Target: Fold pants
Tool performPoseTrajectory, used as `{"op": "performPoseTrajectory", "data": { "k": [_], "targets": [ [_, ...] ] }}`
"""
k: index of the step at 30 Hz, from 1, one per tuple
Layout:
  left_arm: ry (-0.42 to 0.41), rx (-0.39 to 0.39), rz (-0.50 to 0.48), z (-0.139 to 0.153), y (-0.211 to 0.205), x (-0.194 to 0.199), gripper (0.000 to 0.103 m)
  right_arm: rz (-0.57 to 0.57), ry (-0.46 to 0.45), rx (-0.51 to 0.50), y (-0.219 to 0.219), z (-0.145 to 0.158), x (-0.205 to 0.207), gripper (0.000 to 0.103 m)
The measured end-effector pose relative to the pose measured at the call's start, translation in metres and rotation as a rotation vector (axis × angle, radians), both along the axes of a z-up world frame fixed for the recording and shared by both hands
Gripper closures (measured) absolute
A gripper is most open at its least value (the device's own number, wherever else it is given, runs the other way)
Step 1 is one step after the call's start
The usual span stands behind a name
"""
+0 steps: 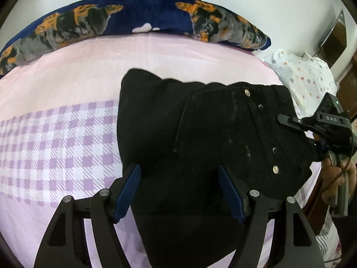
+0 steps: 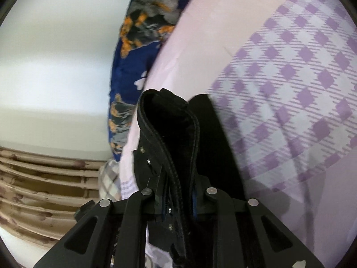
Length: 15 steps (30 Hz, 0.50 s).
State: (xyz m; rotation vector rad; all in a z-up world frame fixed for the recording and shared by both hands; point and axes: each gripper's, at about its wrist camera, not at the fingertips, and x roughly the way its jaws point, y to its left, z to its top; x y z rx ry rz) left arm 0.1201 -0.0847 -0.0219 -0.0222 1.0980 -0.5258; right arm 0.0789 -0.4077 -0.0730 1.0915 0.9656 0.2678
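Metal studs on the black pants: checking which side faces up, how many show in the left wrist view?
4: near the waistband, just below it, lower down, lowest. Folds may hide more.

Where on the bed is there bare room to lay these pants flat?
Free: the checked sheet left of the black pants, and the plain pink strip between them and the blue blanket. Crowded: the right edge, with the right gripper and the dotted pillow.
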Motion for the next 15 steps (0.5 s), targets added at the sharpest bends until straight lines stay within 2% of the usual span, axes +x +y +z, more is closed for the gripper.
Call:
{"op": "performPoseTrajectory", "data": {
  "k": [5, 7, 10, 15],
  "targets": [
    [-0.033, 0.026, -0.004, -0.009, -0.003, -0.011, 0.031, 0.009, 0.009, -0.062, 0.001, 0.003, -0.001, 0.085],
    [-0.042, 0.037, -0.008, -0.009, -0.004, -0.013, 0.031, 0.008, 0.019, -0.09, 0.004, 0.007, -0.001, 0.078],
    [-0.039, 0.037, -0.012, -0.008, -0.003, -0.016, 0.031, -0.001, 0.023, -0.143, 0.005, 0.018, -0.007, 0.074],
    [-0.042, 0.048, -0.016, -0.007, -0.002, -0.026, 0.031, -0.028, 0.017, -0.156, 0.002, 0.03, -0.028, 0.071]
  ]
}}
